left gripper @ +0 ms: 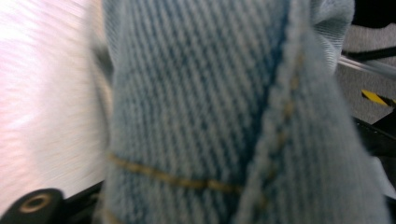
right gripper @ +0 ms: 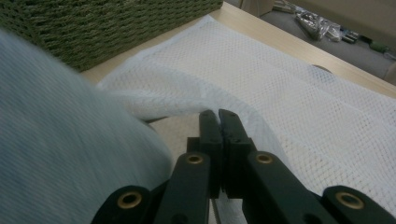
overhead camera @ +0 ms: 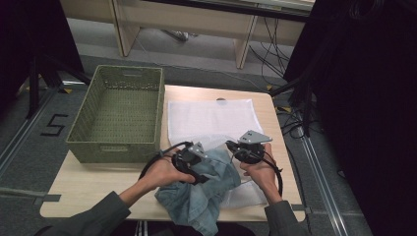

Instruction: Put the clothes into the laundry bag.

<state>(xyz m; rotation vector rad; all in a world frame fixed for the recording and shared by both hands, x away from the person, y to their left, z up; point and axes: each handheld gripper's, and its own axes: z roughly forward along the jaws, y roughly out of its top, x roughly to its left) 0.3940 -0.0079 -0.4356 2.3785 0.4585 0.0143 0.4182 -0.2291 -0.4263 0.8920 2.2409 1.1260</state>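
Observation:
A crumpled blue denim garment (overhead camera: 206,194) lies at the table's front edge, partly over the near end of a white mesh bag (overhead camera: 211,118). My left gripper (overhead camera: 201,172) rests on the denim; in the left gripper view the denim (left gripper: 210,116) hangs right in front of the camera and hides the jaws. My right gripper (overhead camera: 230,145) sits just to its right. In the right gripper view its jaws (right gripper: 218,115) stand together on a lifted fold of the mesh bag (right gripper: 289,93), with the denim (right gripper: 56,140) bulging at the left.
A green woven basket (overhead camera: 113,150) stands at the table's left, next to the mesh bag, and appears as a green wall (right gripper: 93,28) beyond the mesh. Bare wooden tabletop (overhead camera: 88,182) lies in front of the basket. Cables and dark stands are on the floor around.

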